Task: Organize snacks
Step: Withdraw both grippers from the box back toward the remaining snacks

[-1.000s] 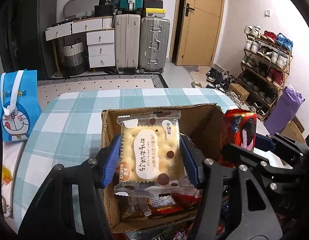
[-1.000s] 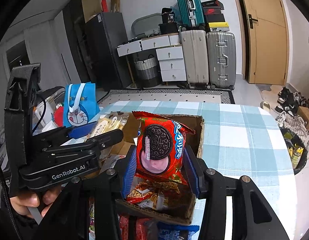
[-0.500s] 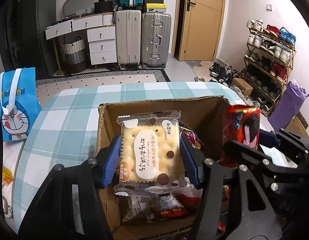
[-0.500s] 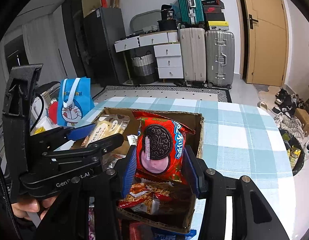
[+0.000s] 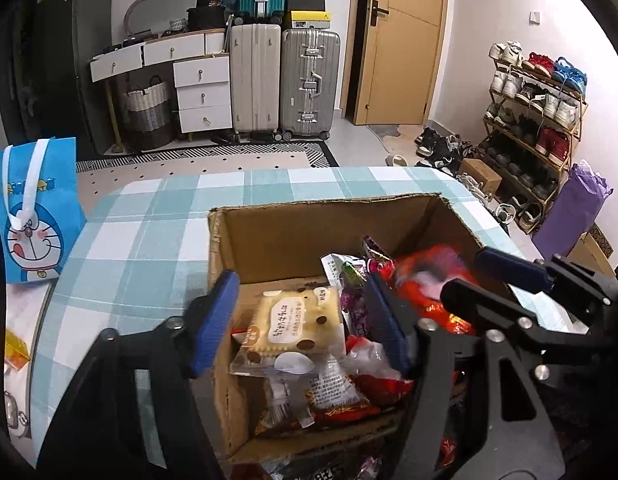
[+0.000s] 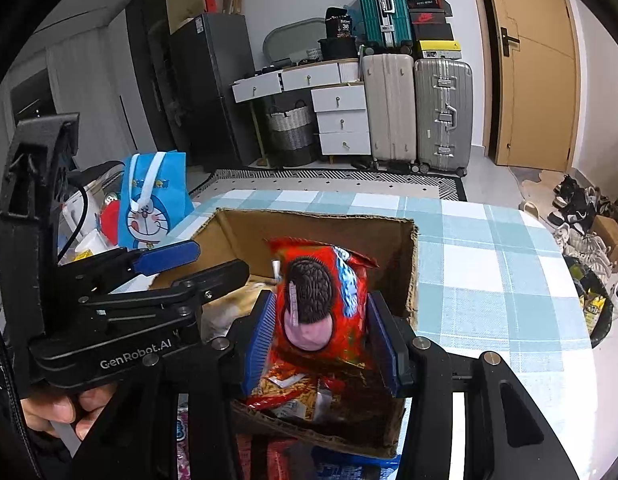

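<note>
— Suitcases (image 5: pixel 285 80), white drawers (image 5: pixel 203 96) and a loaded shoe rack (image 5: pixel 537 120) line the room behind the bench (image 5: pixel 141 240), which wears a teal-and-white checked cloth. What are the tools doing?

— The left tool (image 5: pixel 301 320) is spread wide, holding nothing. Below its gap, the clear-wrapped cream cracker packet with brown dots (image 5: pixel 297 326) lies flat in the open brown cardboard box (image 5: pixel 309 228), on other wrappers.

— And the other?

— The right tool (image 6: pixel 321 332) pinches the red cookie packet printed with a dark sandwich biscuit (image 6: pixel 321 296), upright, over the box's right half. In the left view that packet is a red blur.

— Anything crowding them?

— The left tool's black body sits just beside the right one, over the box's left side. A blue cartoon-cat gift bag (image 6: pixel 155 200) stands by the bench's left edge, apart from the box.
</note>
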The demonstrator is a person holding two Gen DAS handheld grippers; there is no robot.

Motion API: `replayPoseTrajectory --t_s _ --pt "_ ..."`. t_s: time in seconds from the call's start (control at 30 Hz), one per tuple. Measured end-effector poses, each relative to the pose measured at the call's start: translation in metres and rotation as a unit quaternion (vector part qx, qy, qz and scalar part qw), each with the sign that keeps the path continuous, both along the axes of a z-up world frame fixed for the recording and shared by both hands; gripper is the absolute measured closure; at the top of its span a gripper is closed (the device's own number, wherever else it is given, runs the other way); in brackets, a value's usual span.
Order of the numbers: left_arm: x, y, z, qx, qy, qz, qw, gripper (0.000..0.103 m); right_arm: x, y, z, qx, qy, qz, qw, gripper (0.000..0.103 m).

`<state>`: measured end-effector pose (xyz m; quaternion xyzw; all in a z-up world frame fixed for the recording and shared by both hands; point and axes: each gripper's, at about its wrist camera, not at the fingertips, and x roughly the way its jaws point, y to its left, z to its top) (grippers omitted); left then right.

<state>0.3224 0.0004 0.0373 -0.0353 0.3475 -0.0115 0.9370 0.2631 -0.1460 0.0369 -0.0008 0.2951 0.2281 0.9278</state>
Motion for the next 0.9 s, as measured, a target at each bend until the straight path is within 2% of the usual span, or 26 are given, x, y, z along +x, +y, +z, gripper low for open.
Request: replayPoseTrajectory --t_s 0.07,0.13,0.2,0.3,0.33,0.37,0.5,0.63,0.73,0.9 --pt "-0.006 0.003 0.003 -0.009 -0.002 -0.001 1.0 0.023 -0.005 0.0 0.005 -0.005 -0.013 0.003 1.0 0.053" --pt "-0.014 0.004 0.007 -0.006 0.001 0.001 1.0 0.02 -0.011 0.0 0.009 -0.012 -0.021 0.0 1.0 0.049" --pt "-0.024 0.004 0.009 0.004 0.003 -0.001 1.0 0.018 -0.019 -0.002 0.012 -0.016 -0.027 -0.002 1.0 0.03" --pt "-0.046 0.004 0.013 0.017 0.0 -0.006 0.9998 0.003 -0.036 -0.01 0.013 -0.009 -0.027 0.001 1.0 0.012" --pt "-0.053 0.005 0.015 0.016 -0.002 -0.006 0.9998 0.0 -0.043 -0.012 0.012 -0.01 -0.025 0.001 1.0 0.009" --pt "-0.064 0.007 0.016 0.011 -0.004 -0.007 0.9999 0.0 -0.049 -0.014 0.012 -0.011 -0.024 -0.001 1.0 0.002" --pt "-0.089 0.014 0.016 0.009 0.004 -0.009 0.9999 0.0 -0.068 -0.024 0.002 -0.012 -0.002 -0.023 1.0 0.001" --pt "-0.115 0.023 0.013 0.003 0.008 -0.002 1.0 0.0 -0.083 -0.039 -0.009 0.013 0.02 -0.041 0.999 0.001" --pt "-0.13 0.024 0.01 0.012 0.006 0.006 0.9999 0.0 -0.091 -0.047 -0.013 0.027 0.03 -0.049 0.998 0.001" --pt "-0.147 0.03 -0.001 -0.001 0.021 0.011 0.9997 0.0 -0.101 -0.051 -0.01 0.021 0.026 -0.061 0.998 0.001"
